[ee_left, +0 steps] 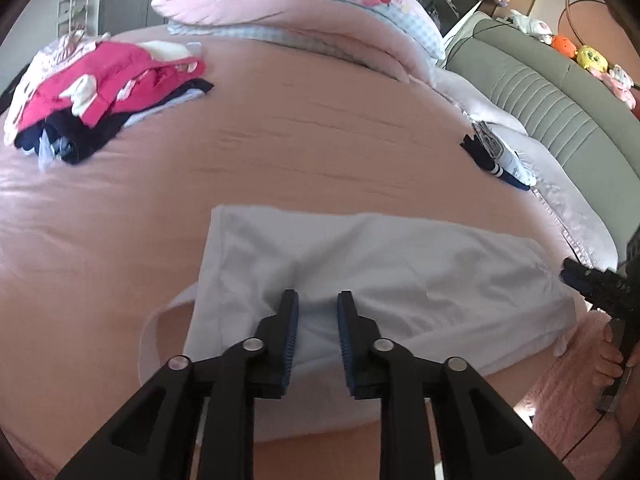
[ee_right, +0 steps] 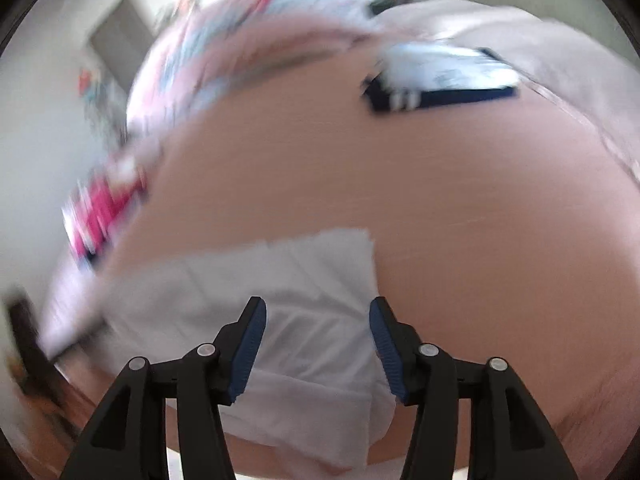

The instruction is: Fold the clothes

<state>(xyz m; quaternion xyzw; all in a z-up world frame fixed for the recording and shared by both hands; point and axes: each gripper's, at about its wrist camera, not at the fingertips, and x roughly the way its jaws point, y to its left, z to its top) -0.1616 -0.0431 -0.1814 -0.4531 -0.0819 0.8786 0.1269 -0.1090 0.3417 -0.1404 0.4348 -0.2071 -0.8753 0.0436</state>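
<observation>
A white garment (ee_left: 360, 276) lies folded flat on the pink bed sheet (ee_left: 280, 152), with a strap loop sticking out at its left. My left gripper (ee_left: 318, 300) is open just above the garment's near middle, nothing between its fingers. The right gripper (ee_left: 592, 280) shows at the garment's right end, held by a hand. In the blurred right wrist view the white garment (ee_right: 280, 312) spreads under my right gripper (ee_right: 318, 308), which stands wide open and empty over the cloth's right part.
A pile of pink, white and navy clothes (ee_left: 100, 92) sits at the far left of the bed. A folded navy-and-white stack (ee_left: 496, 156) (ee_right: 444, 80) lies by the pillows (ee_left: 560, 200). A rolled pink quilt (ee_left: 304, 12) and grey headboard (ee_left: 560, 100) bound the far side.
</observation>
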